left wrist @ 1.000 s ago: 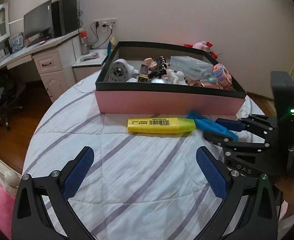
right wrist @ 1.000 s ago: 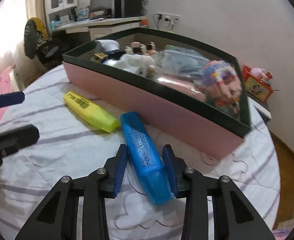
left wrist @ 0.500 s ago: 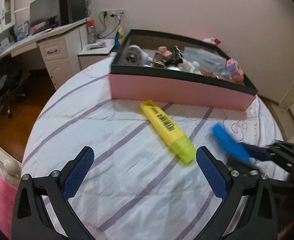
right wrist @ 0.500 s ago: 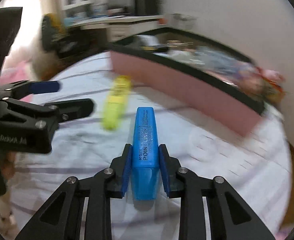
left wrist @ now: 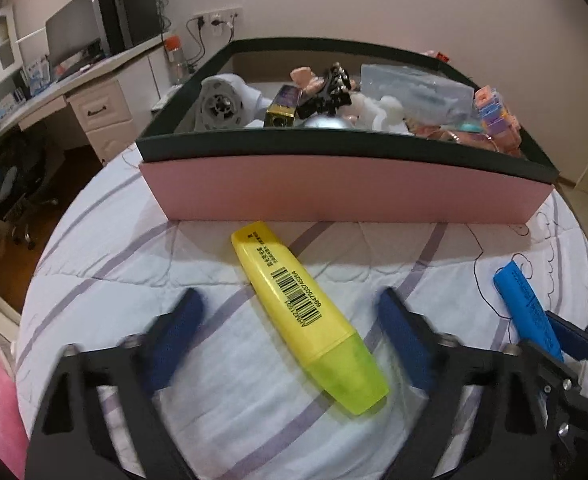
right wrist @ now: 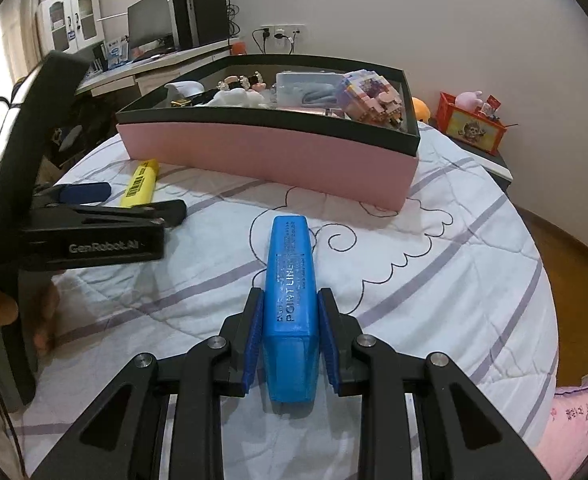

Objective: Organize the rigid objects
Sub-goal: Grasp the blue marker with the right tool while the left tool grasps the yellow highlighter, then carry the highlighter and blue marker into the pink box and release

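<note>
A yellow highlighter (left wrist: 306, 312) lies slantwise on the striped bedspread, just in front of the pink box (left wrist: 334, 196). My left gripper (left wrist: 289, 296) straddles it. Its jaws are closing, and the blue pads (left wrist: 177, 332) stand clear of the pen on both sides. My right gripper (right wrist: 290, 300) is shut on a blue highlighter (right wrist: 289, 264), which points towards the box (right wrist: 269, 156) above the bedspread. The left wrist view shows that blue highlighter (left wrist: 526, 312) at the far right. In the right wrist view the left gripper (right wrist: 133, 200) sits at the left, over the yellow highlighter (right wrist: 139, 182).
The dark-rimmed box holds several things: a white fan-like device (left wrist: 221, 104), a clear case (left wrist: 418, 88) and a toy-brick figure (right wrist: 370, 100). A desk with a monitor (left wrist: 73, 44) stands at the back left and a red crate (right wrist: 474, 128) beside the bed on the right.
The left gripper came forward and down over the yellow highlighter and its jaws narrowed. The right gripper closed on the blue highlighter and carried it away from the box, turning it.
</note>
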{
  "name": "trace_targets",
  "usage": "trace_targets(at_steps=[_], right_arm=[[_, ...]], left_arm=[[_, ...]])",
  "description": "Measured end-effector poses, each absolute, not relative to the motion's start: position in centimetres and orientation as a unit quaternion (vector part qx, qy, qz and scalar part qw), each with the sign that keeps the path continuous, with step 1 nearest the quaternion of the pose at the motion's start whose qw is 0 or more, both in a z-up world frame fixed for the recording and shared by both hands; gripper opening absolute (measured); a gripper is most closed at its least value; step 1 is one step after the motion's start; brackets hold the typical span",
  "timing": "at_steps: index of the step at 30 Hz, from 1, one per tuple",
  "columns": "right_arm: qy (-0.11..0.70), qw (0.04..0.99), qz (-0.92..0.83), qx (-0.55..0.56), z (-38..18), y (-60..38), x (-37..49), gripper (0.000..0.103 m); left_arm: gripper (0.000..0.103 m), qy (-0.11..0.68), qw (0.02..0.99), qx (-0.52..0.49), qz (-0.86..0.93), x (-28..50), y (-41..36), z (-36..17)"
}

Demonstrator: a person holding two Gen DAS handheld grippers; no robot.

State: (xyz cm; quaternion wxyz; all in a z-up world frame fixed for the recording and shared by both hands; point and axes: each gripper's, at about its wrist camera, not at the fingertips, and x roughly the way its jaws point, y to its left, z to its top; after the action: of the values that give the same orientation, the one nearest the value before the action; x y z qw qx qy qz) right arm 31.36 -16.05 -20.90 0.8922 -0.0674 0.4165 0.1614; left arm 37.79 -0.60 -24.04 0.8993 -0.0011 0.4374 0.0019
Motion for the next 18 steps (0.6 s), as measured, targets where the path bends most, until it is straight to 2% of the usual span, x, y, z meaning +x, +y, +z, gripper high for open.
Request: trace_targets(at_steps=[3, 5, 9, 10, 11, 18], right_arm=[[0.419, 0.892, 0.156, -0.066, -21.0, -16.0, 31.6, 0.037], [0.42, 0.892, 0.154, -0.068, -21.1, -15.8, 31.7, 0.042], [0.421, 0.891, 0.151, -0.072, -21.2, -15.6, 31.9, 0.042], [0.42, 0.892, 0.151, -0.073, -21.2, -15.6, 31.8, 0.032], [0.417, 0.893, 0.152, -0.072, -21.1, -15.7, 31.7, 0.027], [0.381, 0.91, 0.155, -0.041, -19.2, -16.1, 29.7, 0.027]], left_arm=[[0.035, 0.43, 0.903, 0.01, -0.018, 37.2, -0.6, -23.6], [0.028, 0.428, 0.903, 0.025, -0.027, 36.7, -0.6, -23.4], [0.027, 0.42, 0.906, 0.018, -0.044, 35.1, 0.0, -22.9], [0.027, 0.415, 0.908, 0.017, -0.052, 34.5, 0.2, -22.7], [0.027, 0.409, 0.911, 0.014, -0.058, 34.0, 0.4, -22.5], [0.027, 0.383, 0.92, -0.002, -0.086, 30.8, 1.7, -20.4]])
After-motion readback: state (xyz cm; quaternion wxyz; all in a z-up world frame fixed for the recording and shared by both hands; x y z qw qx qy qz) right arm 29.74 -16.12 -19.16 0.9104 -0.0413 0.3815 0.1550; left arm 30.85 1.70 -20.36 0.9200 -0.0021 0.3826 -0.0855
